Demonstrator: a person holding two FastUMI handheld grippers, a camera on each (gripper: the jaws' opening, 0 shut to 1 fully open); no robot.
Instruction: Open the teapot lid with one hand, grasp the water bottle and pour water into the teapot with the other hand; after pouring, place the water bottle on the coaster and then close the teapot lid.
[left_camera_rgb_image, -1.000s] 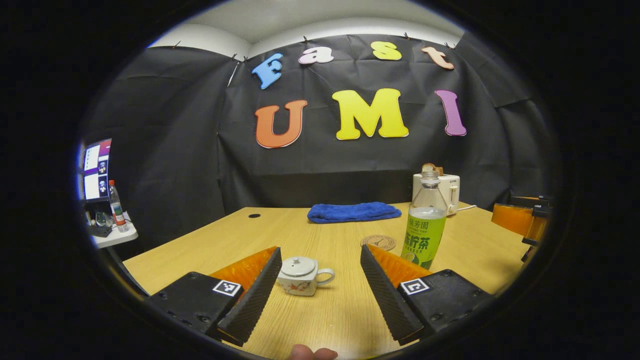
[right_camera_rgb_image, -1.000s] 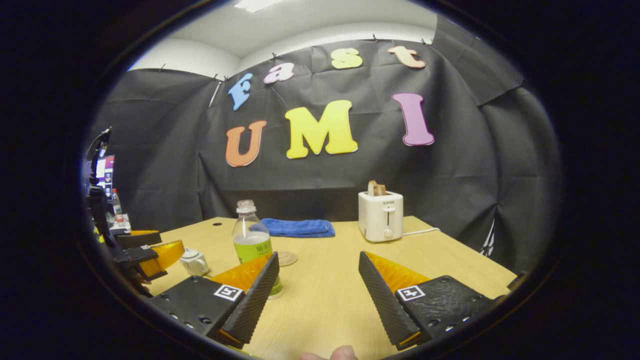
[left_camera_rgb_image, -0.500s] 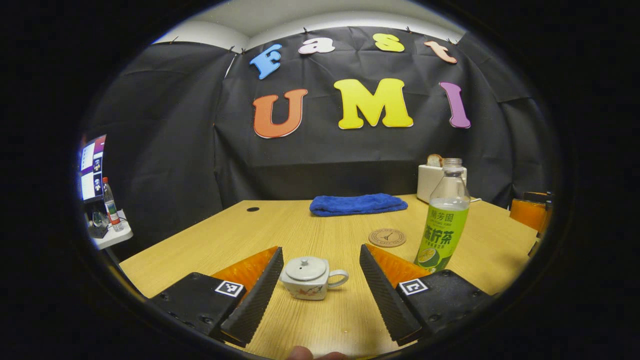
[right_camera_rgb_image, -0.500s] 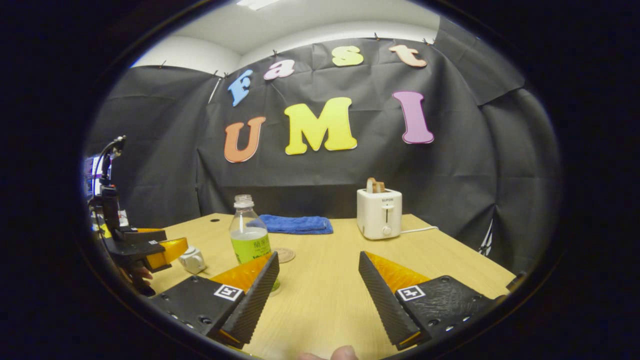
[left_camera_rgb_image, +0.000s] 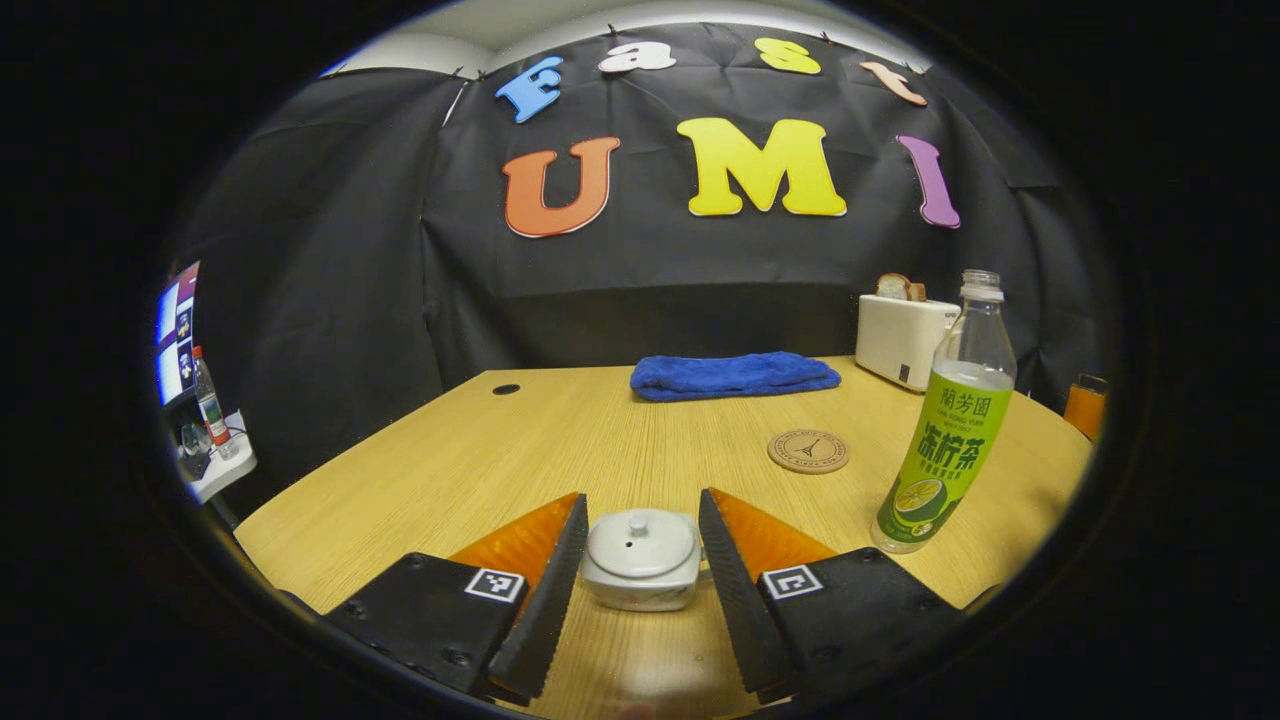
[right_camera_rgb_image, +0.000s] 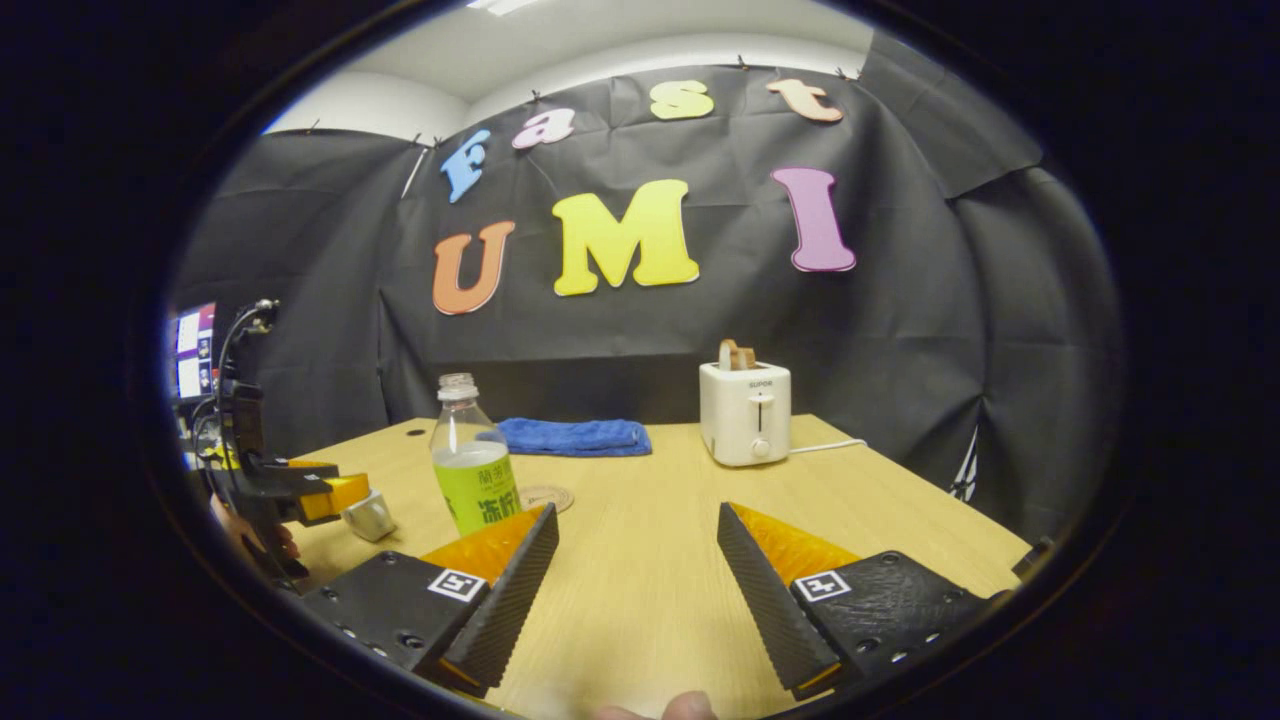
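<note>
In the left gripper view the left gripper (left_camera_rgb_image: 634, 600) sits low at the bottom centre, its fingers spread to a moderate gap with the teapot (left_camera_rgb_image: 641, 560) between them, apparently not yet touching; a second ago the pot stood well ahead of the tips, so the gripper has advanced and dropped around it; the lid (left_camera_rgb_image: 640, 541) is on, and I judge the lid grasp comes next. Right of centre stands the water bottle (left_camera_rgb_image: 947, 420), the coaster (left_camera_rgb_image: 808, 451) lying up-left of its base. In the right gripper view the right gripper (right_camera_rgb_image: 632, 600) gapes wide over bare table (right_camera_rgb_image: 640, 600) at lower centre, holding nothing; the bottle has slid leftward in its frame.
</note>
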